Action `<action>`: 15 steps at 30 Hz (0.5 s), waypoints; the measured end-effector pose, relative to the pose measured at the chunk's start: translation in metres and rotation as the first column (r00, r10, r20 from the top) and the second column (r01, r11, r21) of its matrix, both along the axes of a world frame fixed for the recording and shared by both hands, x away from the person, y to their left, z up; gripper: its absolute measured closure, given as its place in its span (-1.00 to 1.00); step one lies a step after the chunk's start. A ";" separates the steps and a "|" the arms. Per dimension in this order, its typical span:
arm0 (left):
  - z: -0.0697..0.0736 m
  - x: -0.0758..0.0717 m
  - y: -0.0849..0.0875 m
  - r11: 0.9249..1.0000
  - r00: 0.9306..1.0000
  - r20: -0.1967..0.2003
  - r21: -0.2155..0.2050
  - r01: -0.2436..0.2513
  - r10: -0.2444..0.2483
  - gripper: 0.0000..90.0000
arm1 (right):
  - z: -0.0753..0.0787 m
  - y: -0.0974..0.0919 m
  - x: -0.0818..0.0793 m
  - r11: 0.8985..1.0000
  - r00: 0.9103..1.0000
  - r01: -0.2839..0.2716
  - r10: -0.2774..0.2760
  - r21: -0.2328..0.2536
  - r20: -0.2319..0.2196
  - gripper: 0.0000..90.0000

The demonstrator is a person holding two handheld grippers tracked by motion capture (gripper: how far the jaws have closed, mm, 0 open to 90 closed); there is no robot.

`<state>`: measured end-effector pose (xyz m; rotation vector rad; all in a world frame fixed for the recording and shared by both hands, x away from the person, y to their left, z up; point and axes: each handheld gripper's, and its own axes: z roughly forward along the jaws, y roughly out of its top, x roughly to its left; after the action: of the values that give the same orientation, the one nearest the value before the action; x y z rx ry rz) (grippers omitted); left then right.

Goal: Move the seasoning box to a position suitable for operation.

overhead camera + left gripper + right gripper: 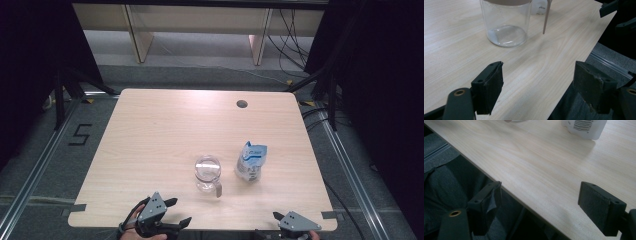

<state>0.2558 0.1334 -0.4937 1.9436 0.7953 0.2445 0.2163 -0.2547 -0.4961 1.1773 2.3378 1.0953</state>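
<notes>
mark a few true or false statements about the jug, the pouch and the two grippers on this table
1. The glass jug stands upright on the table. True.
2. The left gripper is shut on the jug's handle. False: its jaws are open, short of the jug.
3. The blue and white pouch stands to the right of the jug. True.
4. The right gripper holds the pouch. False: it is open at the table's near edge.
5. The jug is full to the brim. False: it looks nearly empty.
</notes>
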 end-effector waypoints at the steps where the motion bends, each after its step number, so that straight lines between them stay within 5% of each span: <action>1: 0.000 0.000 -0.001 1.000 1.000 -0.003 -0.010 -0.007 0.007 -0.47 | 0.000 0.000 0.000 1.000 1.000 0.000 0.000 -0.001 -0.001 -0.56; 11: 0.008 0.002 -0.008 1.000 1.000 -0.011 -0.026 -0.013 0.013 -0.40 | 0.000 -0.001 0.001 1.000 1.000 -0.003 0.003 -0.014 0.013 -0.56; 15: 0.013 0.007 -0.015 0.999 1.000 0.014 -0.037 0.002 -0.001 -0.35 | 0.000 -0.001 0.001 1.000 1.000 -0.003 0.004 -0.013 0.014 -0.56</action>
<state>0.2626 0.1188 -0.4810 1.9055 0.7838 0.2402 0.2176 -0.2559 -0.4957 1.1578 2.3342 1.0844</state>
